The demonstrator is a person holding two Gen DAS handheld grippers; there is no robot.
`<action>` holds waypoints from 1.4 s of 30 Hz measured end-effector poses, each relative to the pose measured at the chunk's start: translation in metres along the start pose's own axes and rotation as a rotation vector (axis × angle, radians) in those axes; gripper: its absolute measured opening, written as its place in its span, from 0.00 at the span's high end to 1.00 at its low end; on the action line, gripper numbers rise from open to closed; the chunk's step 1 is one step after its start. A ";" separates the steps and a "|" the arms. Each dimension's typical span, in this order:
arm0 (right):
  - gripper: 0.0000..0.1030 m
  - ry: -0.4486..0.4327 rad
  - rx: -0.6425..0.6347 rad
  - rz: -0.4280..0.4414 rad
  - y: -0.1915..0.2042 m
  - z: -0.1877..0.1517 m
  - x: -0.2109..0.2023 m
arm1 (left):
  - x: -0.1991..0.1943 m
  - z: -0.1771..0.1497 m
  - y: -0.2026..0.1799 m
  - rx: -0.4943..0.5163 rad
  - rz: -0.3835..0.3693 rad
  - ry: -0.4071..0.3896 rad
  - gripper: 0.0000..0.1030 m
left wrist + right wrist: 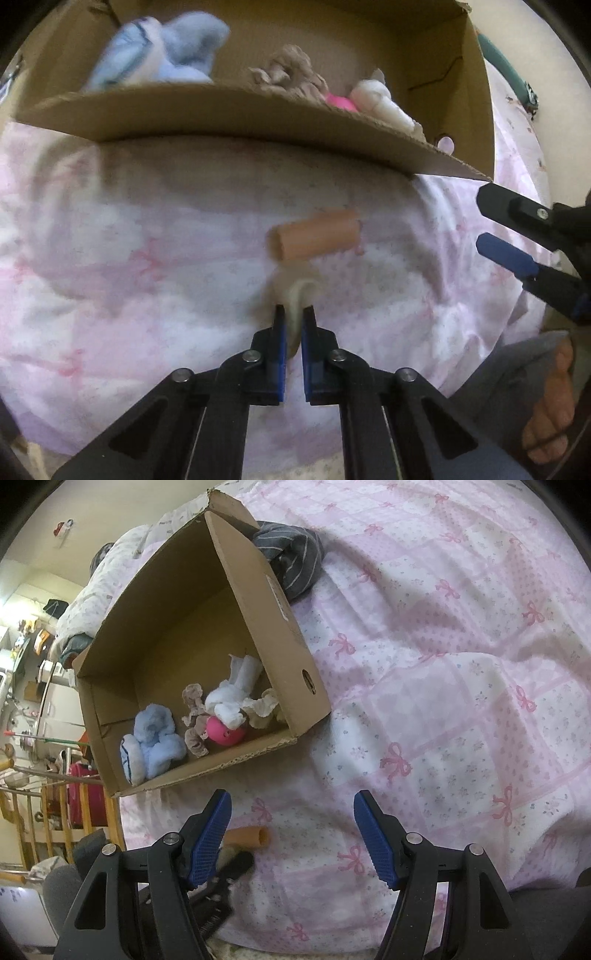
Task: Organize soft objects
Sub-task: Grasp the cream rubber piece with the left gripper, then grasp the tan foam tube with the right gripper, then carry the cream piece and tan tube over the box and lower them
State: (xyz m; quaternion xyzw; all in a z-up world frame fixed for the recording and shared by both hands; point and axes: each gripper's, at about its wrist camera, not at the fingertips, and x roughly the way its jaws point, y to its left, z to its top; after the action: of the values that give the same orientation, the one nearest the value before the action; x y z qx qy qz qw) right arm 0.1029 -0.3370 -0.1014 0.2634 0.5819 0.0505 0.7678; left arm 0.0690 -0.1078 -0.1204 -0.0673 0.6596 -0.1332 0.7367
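The left gripper (293, 314) is pinched shut on a floppy cream soft piece (299, 295) lying on the pink bow-print bedspread (424, 701), with a tan tube-shaped thing (316, 236) just ahead of its tips. The right gripper (291, 805) hangs over bare bedspread with its jaws wide apart and nothing between them. Further out ahead of both sits the cardboard box (258, 602) (already holding a fuzzy blue item (155, 738), a pink ball (223, 733) and some white cloth (236, 690)).
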 end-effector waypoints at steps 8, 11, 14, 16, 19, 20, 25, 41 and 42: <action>0.29 0.065 -0.028 0.040 0.012 -0.002 0.017 | -0.060 0.011 0.024 0.047 0.058 -0.042 0.94; 0.29 0.097 -0.042 0.057 0.019 -0.004 0.026 | -0.079 0.015 0.041 0.050 0.088 -0.064 0.94; 0.29 0.120 -0.084 0.041 0.032 -0.007 0.036 | -0.084 0.020 0.057 0.041 0.115 -0.085 0.94; 0.29 0.128 -0.126 0.029 0.042 -0.010 0.043 | -0.089 0.023 0.067 0.010 0.113 -0.115 0.94; 0.29 0.130 -0.220 -0.015 0.061 -0.013 0.054 | -0.096 0.027 0.076 -0.003 0.137 -0.176 0.94; 0.29 0.133 -0.250 -0.033 0.067 -0.014 0.059 | -0.099 0.030 0.081 -0.013 0.135 -0.187 0.94; 0.29 0.158 -0.350 -0.098 0.085 -0.025 0.081 | -0.105 0.034 0.088 -0.042 0.129 -0.211 0.94; 0.80 0.172 -0.525 -0.222 0.121 -0.060 0.121 | -0.092 0.038 0.087 -0.071 0.100 -0.181 0.93; 0.84 0.169 -0.534 -0.220 0.124 -0.062 0.122 | -0.093 0.038 0.087 -0.070 0.103 -0.182 0.93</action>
State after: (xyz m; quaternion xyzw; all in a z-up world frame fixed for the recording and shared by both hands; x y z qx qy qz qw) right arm 0.1129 -0.1624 -0.1614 -0.0176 0.6350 0.1398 0.7595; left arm 0.1072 -0.0010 -0.0515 -0.0711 0.5967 -0.0655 0.7966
